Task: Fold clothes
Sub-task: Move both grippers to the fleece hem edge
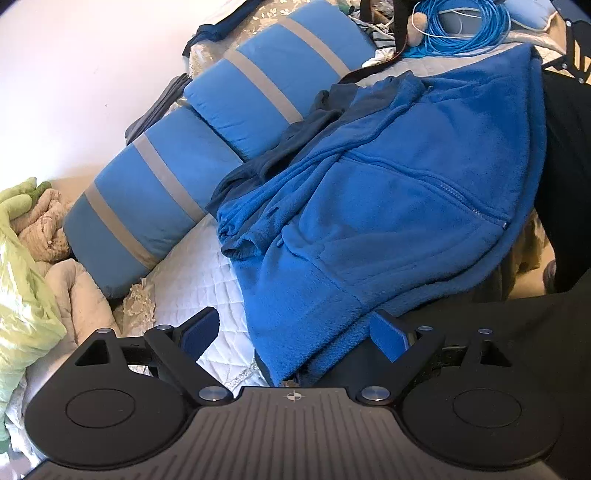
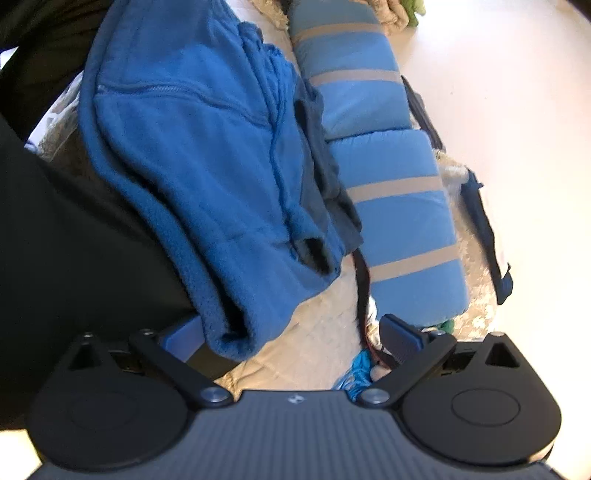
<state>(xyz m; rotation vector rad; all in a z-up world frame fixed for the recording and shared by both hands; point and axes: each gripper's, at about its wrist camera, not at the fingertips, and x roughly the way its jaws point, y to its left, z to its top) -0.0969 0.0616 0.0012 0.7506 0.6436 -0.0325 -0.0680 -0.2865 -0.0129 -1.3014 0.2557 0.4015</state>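
L gripper [image 1: 293, 338] & R gripper [image 2: 291, 339] both agape, straddling fleece jacket [image 1: 388, 192] hem w/o pinching.

Blue fleece jacket [image 1: 388, 206], folded over, rumpled, draped on bed edge

The blue fleece jacket [image 1: 388, 206] hides most of the darker garment [image 1: 295, 144] beneath it — the cable coil [image 1: 465, 26] beyond the jacket is cut off by the top edge.

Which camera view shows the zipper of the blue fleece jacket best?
The left wrist view shows it best: the zipper runs sharp and unobstructed across the blue fleece jacket. The right wrist view shows the same zipper smaller, blurrier and near the picture's top.
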